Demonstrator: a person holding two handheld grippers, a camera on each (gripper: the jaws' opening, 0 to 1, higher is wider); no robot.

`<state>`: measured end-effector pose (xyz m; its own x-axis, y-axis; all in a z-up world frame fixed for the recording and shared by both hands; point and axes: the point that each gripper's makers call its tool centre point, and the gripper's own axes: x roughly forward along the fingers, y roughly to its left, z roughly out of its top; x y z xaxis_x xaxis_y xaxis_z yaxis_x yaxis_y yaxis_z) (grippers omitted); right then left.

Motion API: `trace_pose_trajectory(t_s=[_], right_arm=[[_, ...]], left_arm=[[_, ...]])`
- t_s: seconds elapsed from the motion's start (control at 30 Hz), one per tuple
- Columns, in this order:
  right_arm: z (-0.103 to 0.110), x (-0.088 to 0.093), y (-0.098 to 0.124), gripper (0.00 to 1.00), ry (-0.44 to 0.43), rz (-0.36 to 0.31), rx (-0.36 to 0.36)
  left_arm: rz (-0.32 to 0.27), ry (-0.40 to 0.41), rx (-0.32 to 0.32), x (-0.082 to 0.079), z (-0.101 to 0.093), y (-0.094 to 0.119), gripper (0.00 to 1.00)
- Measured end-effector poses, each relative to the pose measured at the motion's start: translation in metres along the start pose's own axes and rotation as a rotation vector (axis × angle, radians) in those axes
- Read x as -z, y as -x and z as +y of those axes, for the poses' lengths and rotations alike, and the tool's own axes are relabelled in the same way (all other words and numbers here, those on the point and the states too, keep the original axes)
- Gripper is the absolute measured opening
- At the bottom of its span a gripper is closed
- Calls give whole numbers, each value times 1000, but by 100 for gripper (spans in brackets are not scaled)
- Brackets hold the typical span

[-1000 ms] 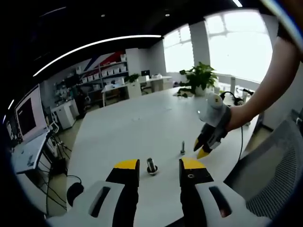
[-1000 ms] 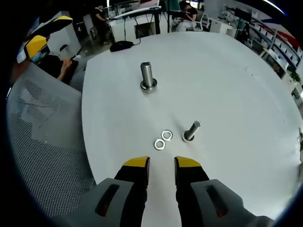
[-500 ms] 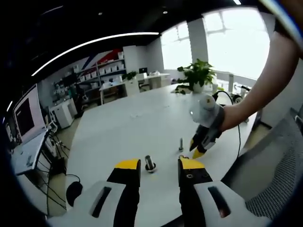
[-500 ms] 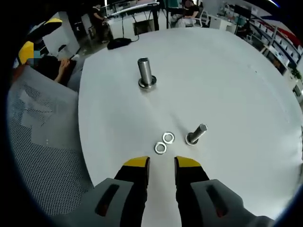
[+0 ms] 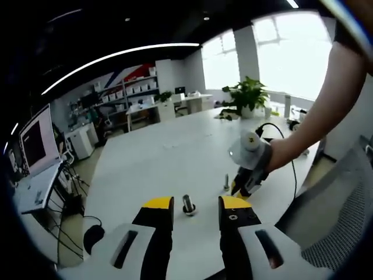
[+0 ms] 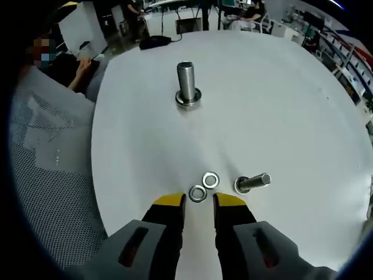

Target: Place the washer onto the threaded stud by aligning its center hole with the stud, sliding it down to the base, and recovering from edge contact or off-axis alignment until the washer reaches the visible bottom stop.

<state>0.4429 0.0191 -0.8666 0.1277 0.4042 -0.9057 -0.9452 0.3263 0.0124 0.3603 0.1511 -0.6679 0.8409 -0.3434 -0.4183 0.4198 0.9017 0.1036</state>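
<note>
— Where are you holding the right gripper (image 6: 198, 200), and why?

— I'm hanging it low over the white round table (image 6: 291, 105), jaws a little apart and holding nothing, right above the nearer flat steel washer (image 6: 197, 193). I'm judging that the pick needs the tips straddling its rim.

— And the stud?

— The thick upright threaded steel stud (image 6: 186, 81) is standing farther off on its base. A second flat steel washer (image 6: 210, 179) is lying touching the first, and a slim steel bolt (image 6: 253, 182) is just to their right.

— Anything in the way?

— That neighbouring washer could get nudged. I'm keeping the left gripper (image 5: 195, 204) parted and empty near the stud.
</note>
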Motion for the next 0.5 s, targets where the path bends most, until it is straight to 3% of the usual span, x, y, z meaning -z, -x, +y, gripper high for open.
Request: trace_pose_trajectory(t_s=[0.4, 0.5], right_arm=[[7, -4, -3, 15, 157, 52, -30], [4, -5, -4, 15, 152, 87, -44]], left_arm=[[12, 2, -3, 2, 2, -2, 28], [19, 1, -3, 3, 2, -2, 28]])
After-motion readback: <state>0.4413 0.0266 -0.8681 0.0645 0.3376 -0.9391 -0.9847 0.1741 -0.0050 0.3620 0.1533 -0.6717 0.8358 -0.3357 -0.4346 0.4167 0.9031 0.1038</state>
